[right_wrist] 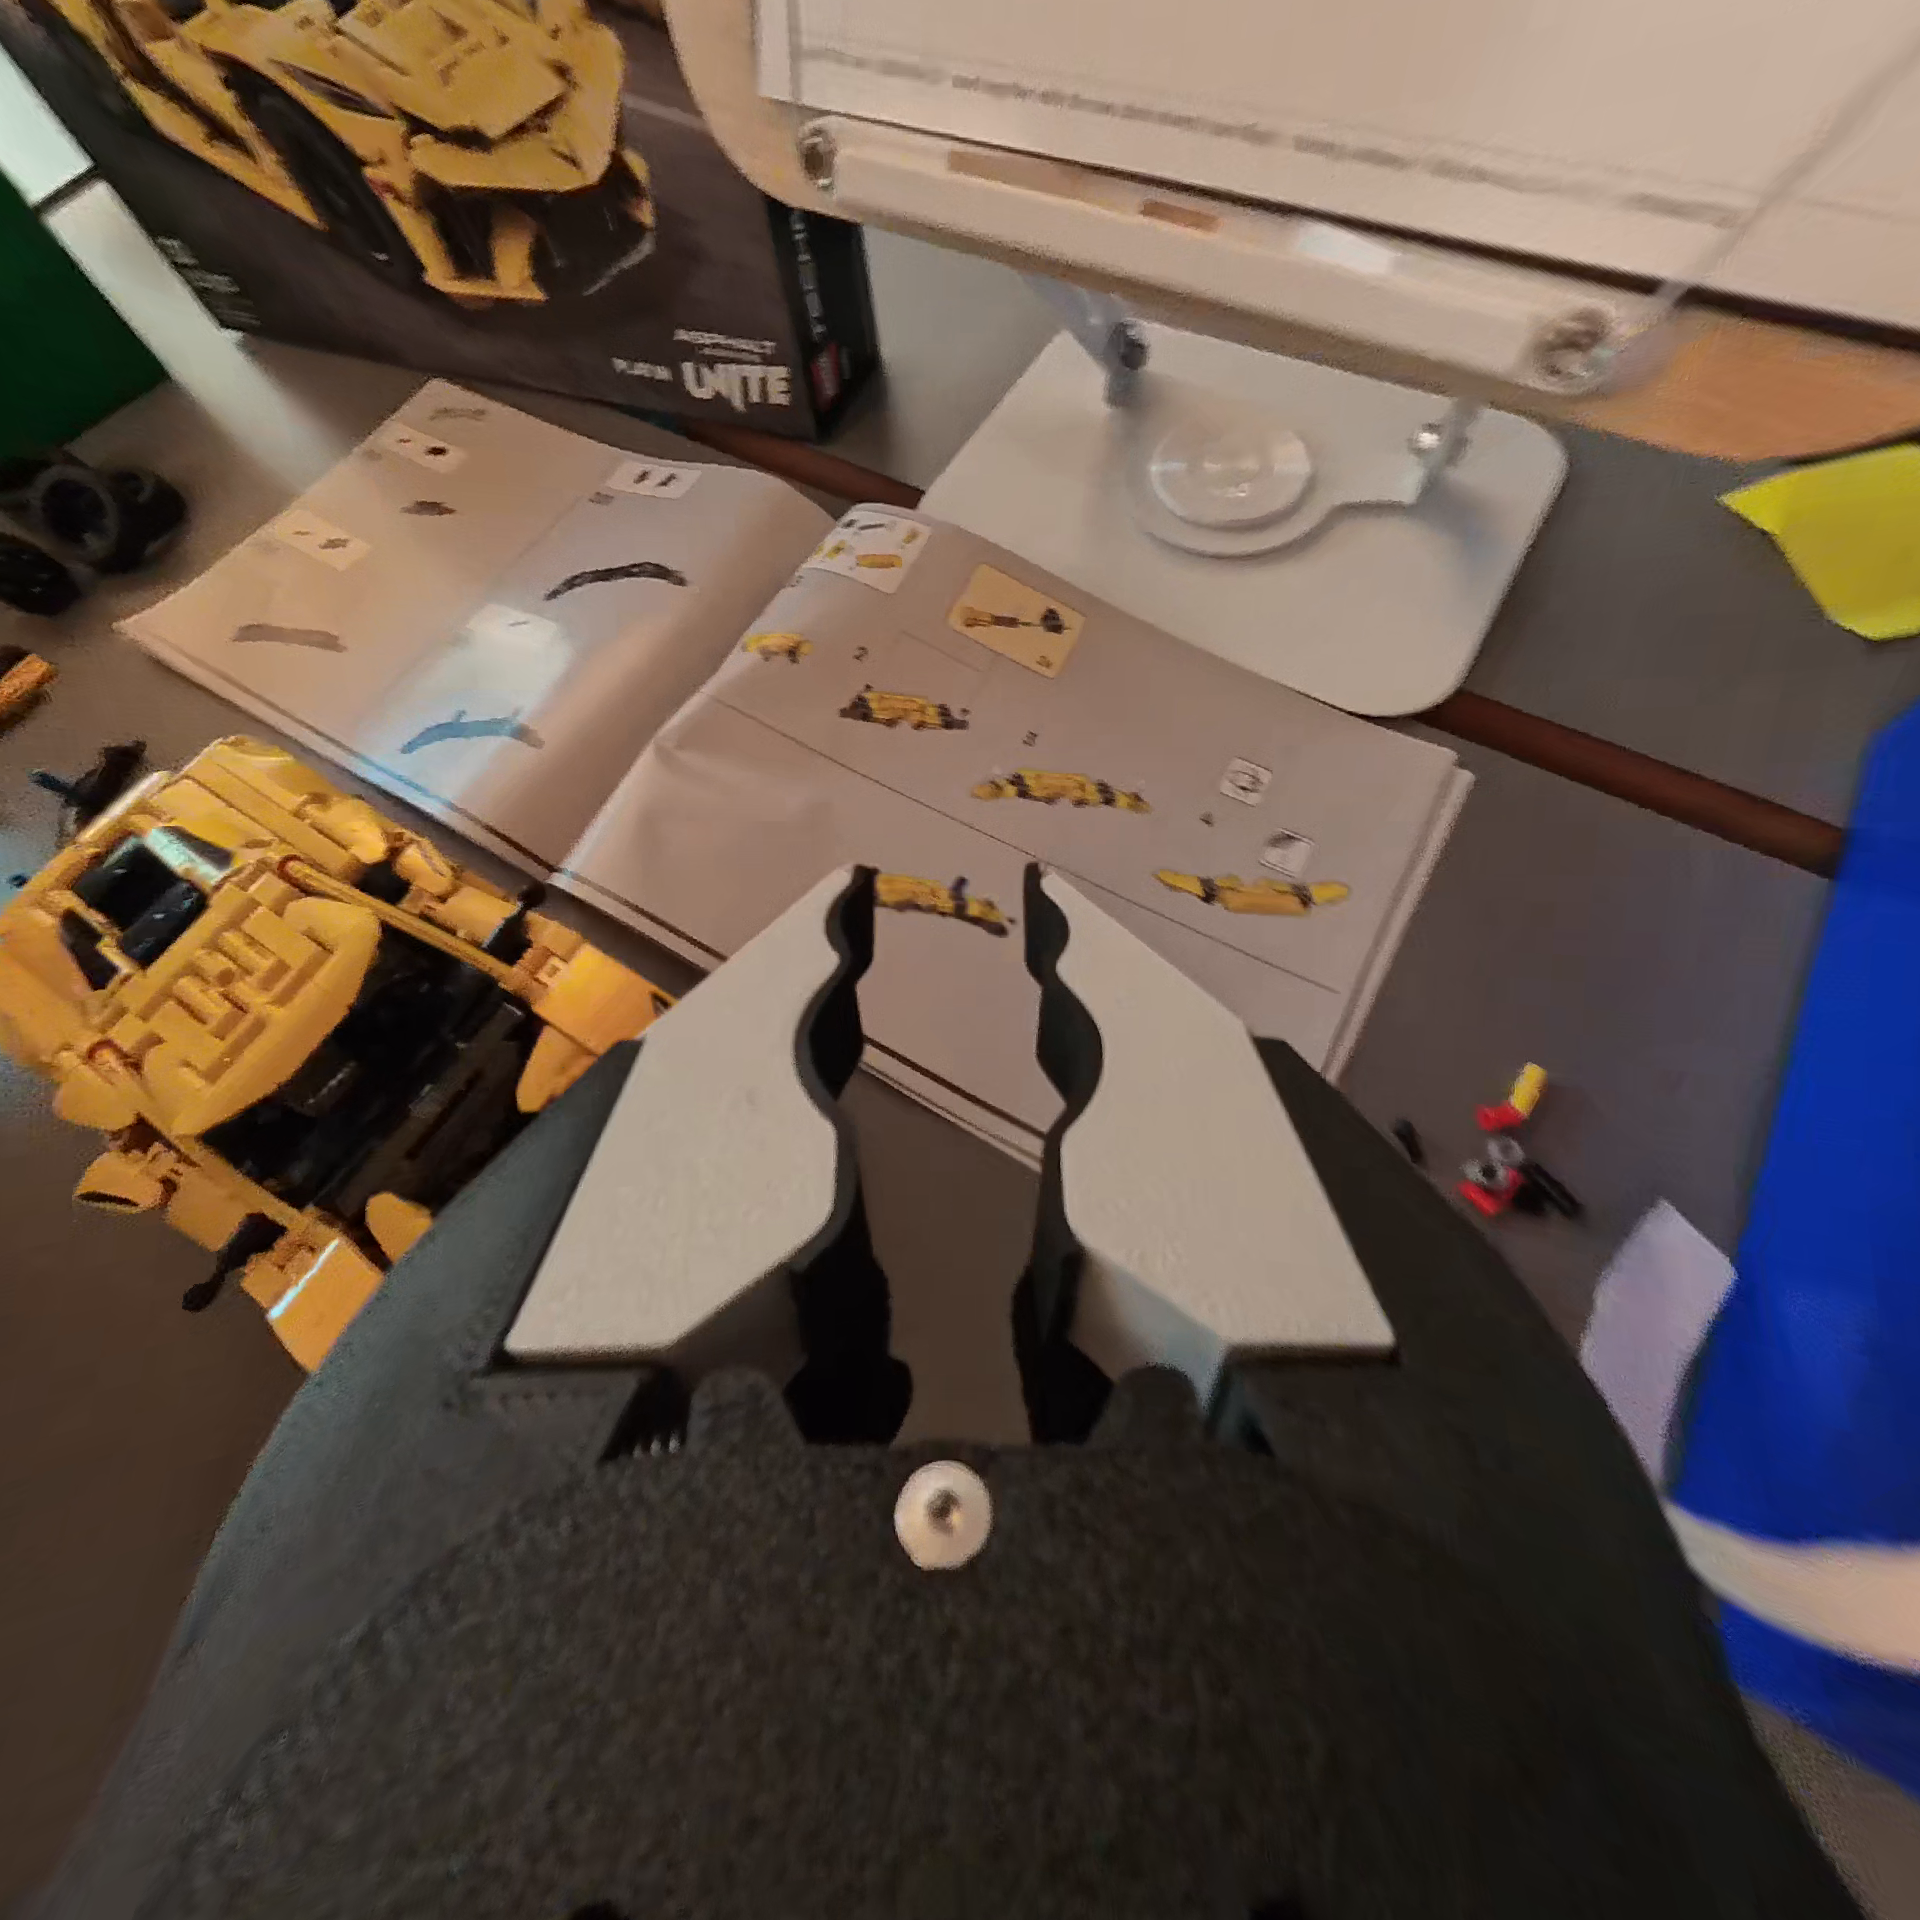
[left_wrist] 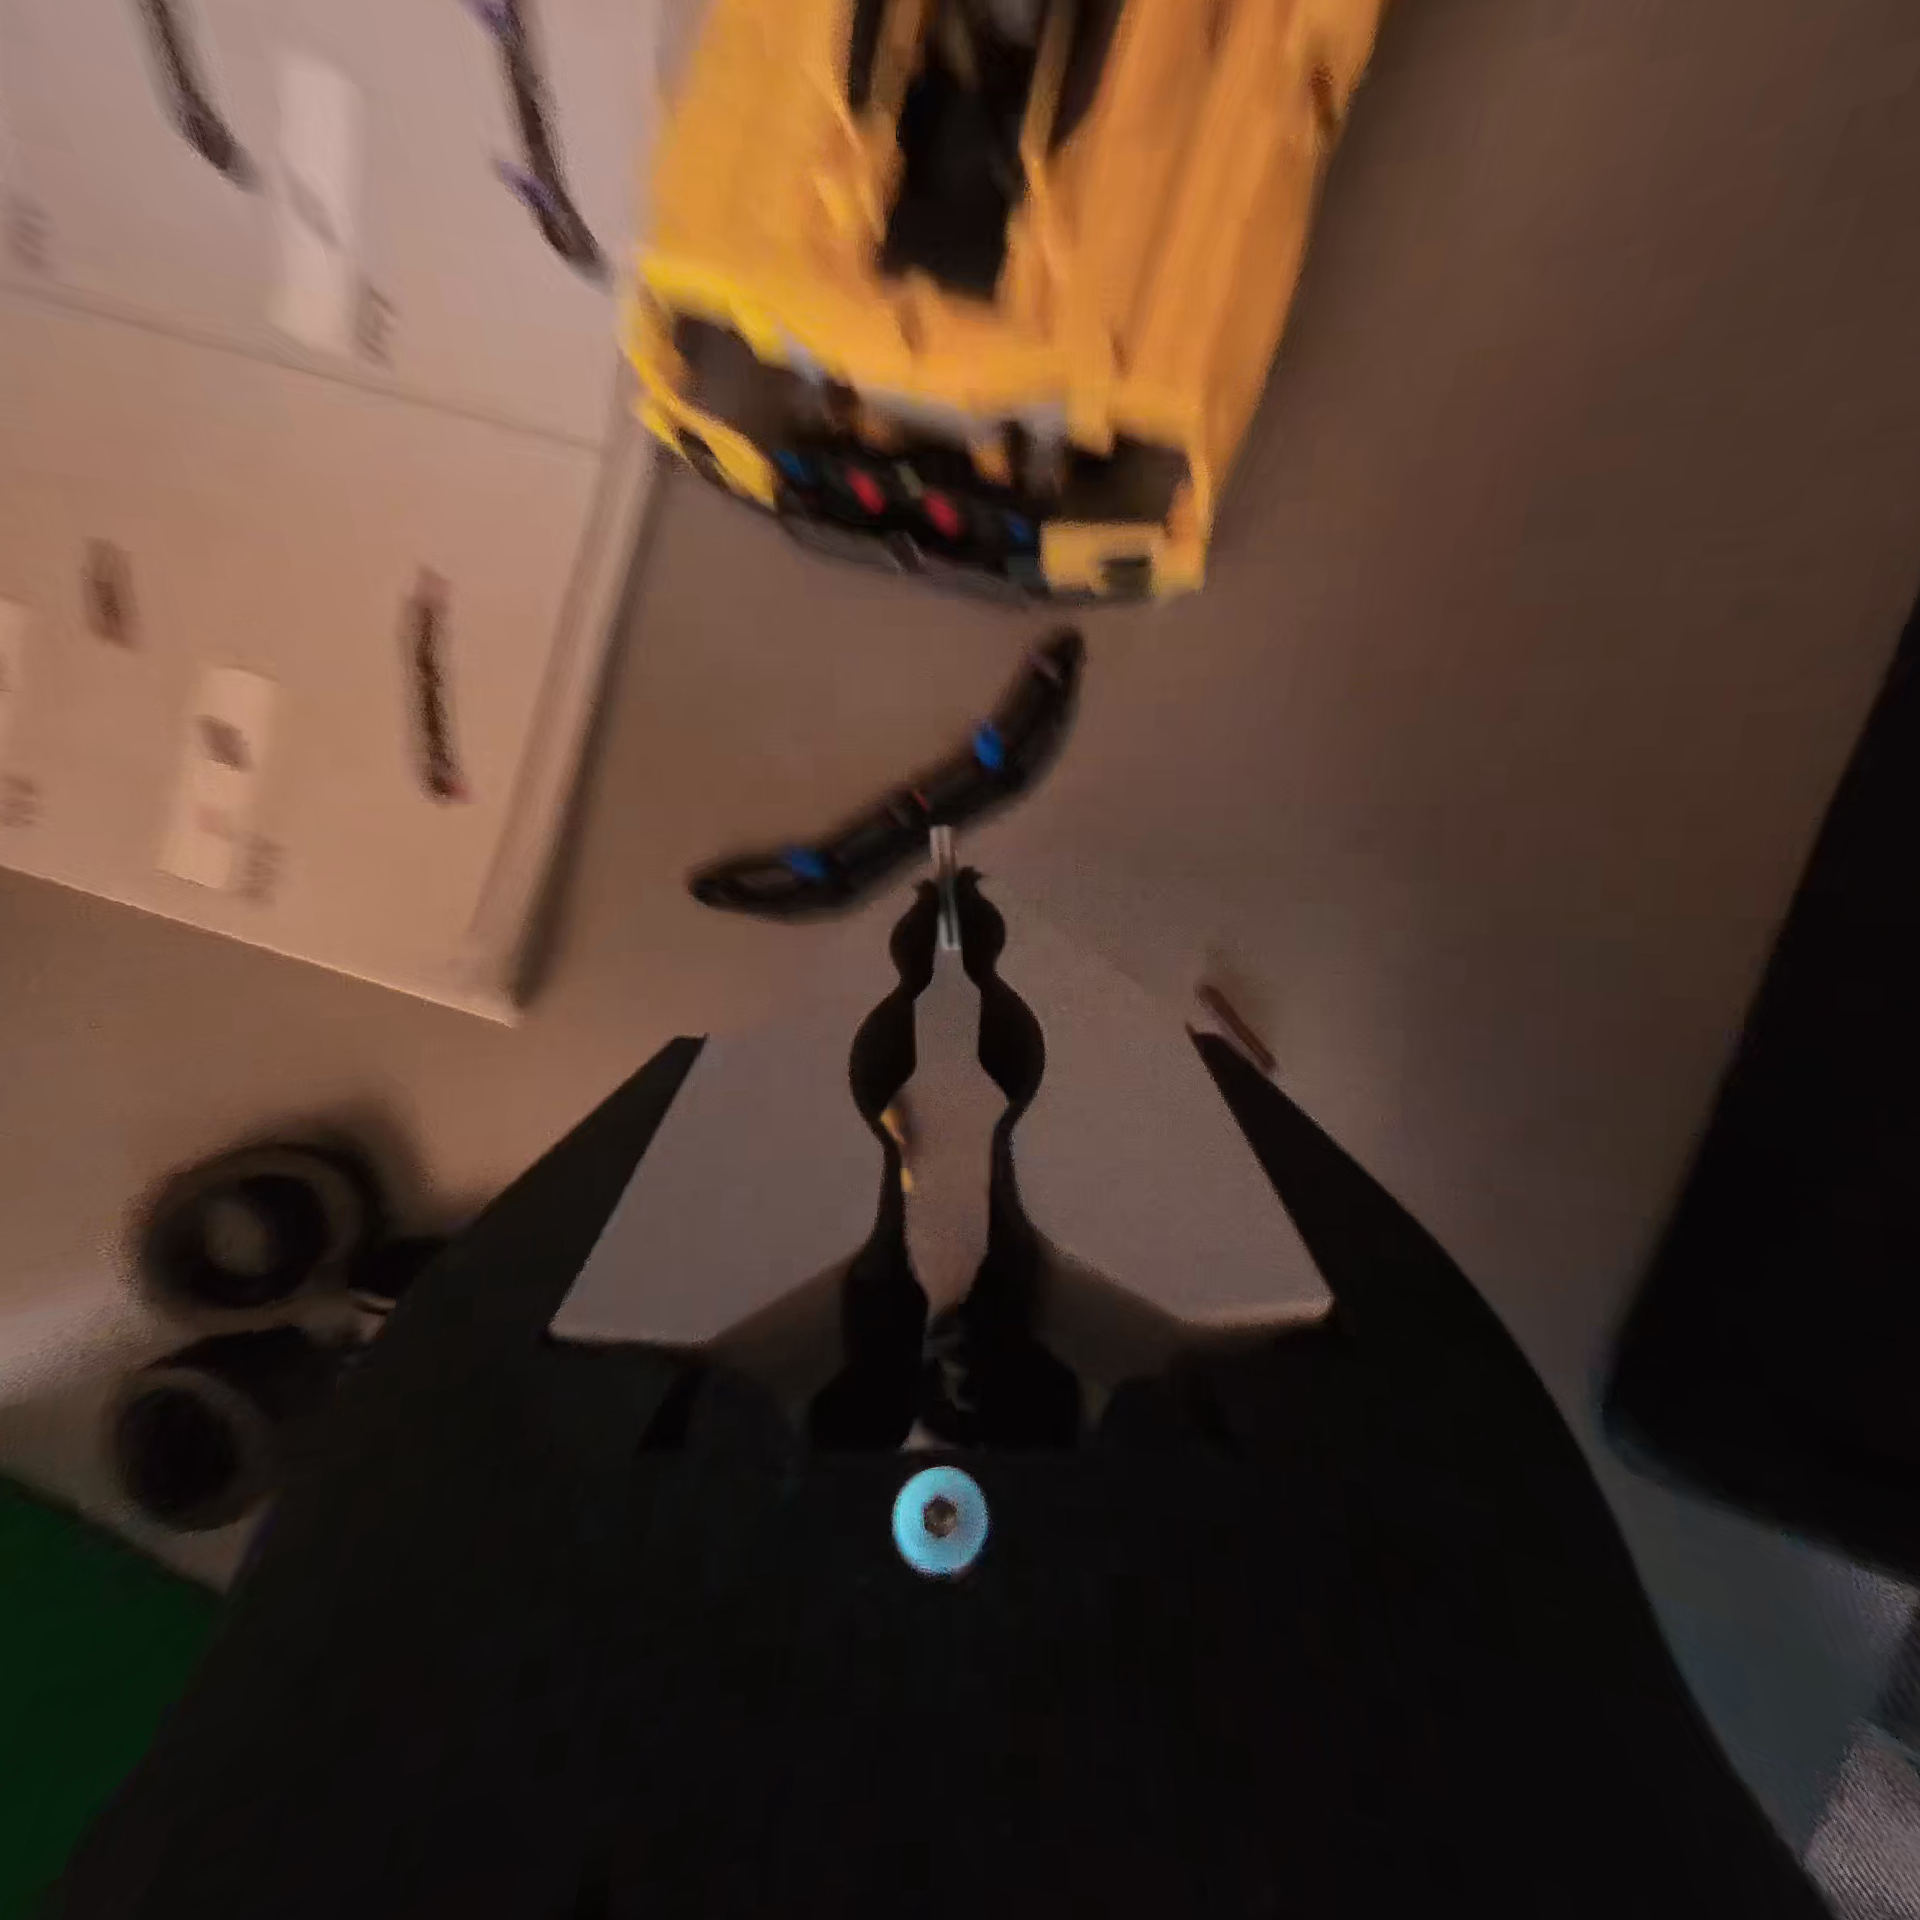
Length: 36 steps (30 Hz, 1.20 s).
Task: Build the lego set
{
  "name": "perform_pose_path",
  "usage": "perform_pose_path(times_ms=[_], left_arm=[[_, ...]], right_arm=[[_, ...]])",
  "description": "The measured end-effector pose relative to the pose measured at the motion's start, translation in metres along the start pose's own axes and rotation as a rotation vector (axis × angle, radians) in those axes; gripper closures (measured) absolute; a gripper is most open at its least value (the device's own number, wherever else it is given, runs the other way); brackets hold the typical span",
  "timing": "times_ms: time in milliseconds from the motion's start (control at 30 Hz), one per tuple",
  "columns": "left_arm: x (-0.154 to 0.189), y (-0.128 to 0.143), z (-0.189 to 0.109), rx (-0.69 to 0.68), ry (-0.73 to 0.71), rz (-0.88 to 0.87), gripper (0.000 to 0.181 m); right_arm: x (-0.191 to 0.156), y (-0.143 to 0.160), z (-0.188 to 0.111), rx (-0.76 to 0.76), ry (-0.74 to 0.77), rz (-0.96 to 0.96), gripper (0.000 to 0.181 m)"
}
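Observation:
In the blurred left wrist view my left gripper (left_wrist: 948,896) is shut on a small light grey pin (left_wrist: 943,868). The pin's far end reaches a black curved piece (left_wrist: 894,805) with blue pins, lying on the table. I cannot tell whether they touch. The yellow Lego car (left_wrist: 1039,270) lies just beyond it. In the right wrist view my right gripper (right_wrist: 943,883) is open and empty, above the open instruction booklet (right_wrist: 727,748). The yellow car (right_wrist: 239,997) sits left of it.
Black tyres (left_wrist: 249,1226) lie at the lower left, also in the right wrist view (right_wrist: 83,520). The set's box (right_wrist: 499,208) stands at the back. A white stand (right_wrist: 1299,520) holds a sheet. Small red, yellow and black parts (right_wrist: 1507,1153) lie right, beside a blue sleeve (right_wrist: 1829,1247). There is about 40 centimetres between the tips of the two grippers. The black curved piece (left_wrist: 894,805) is closer to my left gripper, around 4 centimetres from its tips; the right tips are 35 centimetres off. Left tips and right tips are each some 20 centimetres from the yellow car (right_wrist: 239,997).

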<state>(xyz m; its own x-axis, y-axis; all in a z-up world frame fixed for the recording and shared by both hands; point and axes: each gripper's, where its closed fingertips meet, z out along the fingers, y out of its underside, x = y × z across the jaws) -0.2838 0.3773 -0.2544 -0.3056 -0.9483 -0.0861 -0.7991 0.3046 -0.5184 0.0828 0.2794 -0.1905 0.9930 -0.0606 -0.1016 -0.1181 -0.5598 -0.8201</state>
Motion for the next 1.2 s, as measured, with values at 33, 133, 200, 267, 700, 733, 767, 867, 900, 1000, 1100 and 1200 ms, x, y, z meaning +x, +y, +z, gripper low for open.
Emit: perform_pose_path(times_ms=[33, 133, 200, 267, 700, 733, 767, 867, 900, 1000, 1100, 1200], left_arm=[[-0.013, -0.023, -0.007, 0.036, -0.041, 0.012, 0.178], [-0.036, -0.115, -0.017, 0.148, -0.051, 0.053, 0.178], [-0.031, -0.174, 0.001, 0.150, 0.082, 0.075, 0.178], [-0.022, -0.222, 0.037, 0.089, 0.223, 0.097, 0.178], [0.010, -0.352, 0.262, -0.151, 0.399, 0.089, 0.178], [0.010, -0.353, 0.265, -0.148, 0.397, 0.089, 0.178], [0.011, -0.353, 0.267, -0.155, 0.398, 0.094, 0.178], [0.016, -0.353, 0.268, -0.166, 0.415, 0.116, 0.178], [0.015, -0.352, 0.268, -0.174, 0.407, 0.128, 0.178], [0.016, -0.348, 0.265, -0.188, 0.409, 0.166, 0.178], [0.011, -0.342, 0.263, -0.202, 0.384, 0.210, 0.178], [0.010, -0.341, 0.262, -0.196, 0.404, 0.213, 0.178]], right_arm=[[0.006, 0.005, -0.005, 0.008, 0.026, 0.018, 0.154], [0.029, 0.030, -0.016, -0.011, 0.129, 0.091, 0.154], [0.035, 0.036, -0.024, 0.020, 0.123, 0.160, 0.155], [0.043, 0.035, -0.032, 0.073, 0.116, 0.210, 0.158], [0.089, 0.078, -0.037, -0.100, 0.226, 0.193, 0.158], [0.088, 0.078, -0.037, -0.102, 0.219, 0.196, 0.158], [0.087, 0.077, -0.037, -0.099, 0.208, 0.202, 0.158], [0.086, 0.076, -0.038, -0.092, 0.198, 0.203, 0.158], [0.086, 0.076, -0.039, -0.092, 0.199, 0.201, 0.158], [0.087, 0.075, -0.040, -0.083, 0.196, 0.210, 0.158], [0.087, 0.077, -0.039, -0.090, 0.192, 0.215, 0.158], [0.086, 0.079, -0.037, -0.095, 0.185, 0.220, 0.158]])
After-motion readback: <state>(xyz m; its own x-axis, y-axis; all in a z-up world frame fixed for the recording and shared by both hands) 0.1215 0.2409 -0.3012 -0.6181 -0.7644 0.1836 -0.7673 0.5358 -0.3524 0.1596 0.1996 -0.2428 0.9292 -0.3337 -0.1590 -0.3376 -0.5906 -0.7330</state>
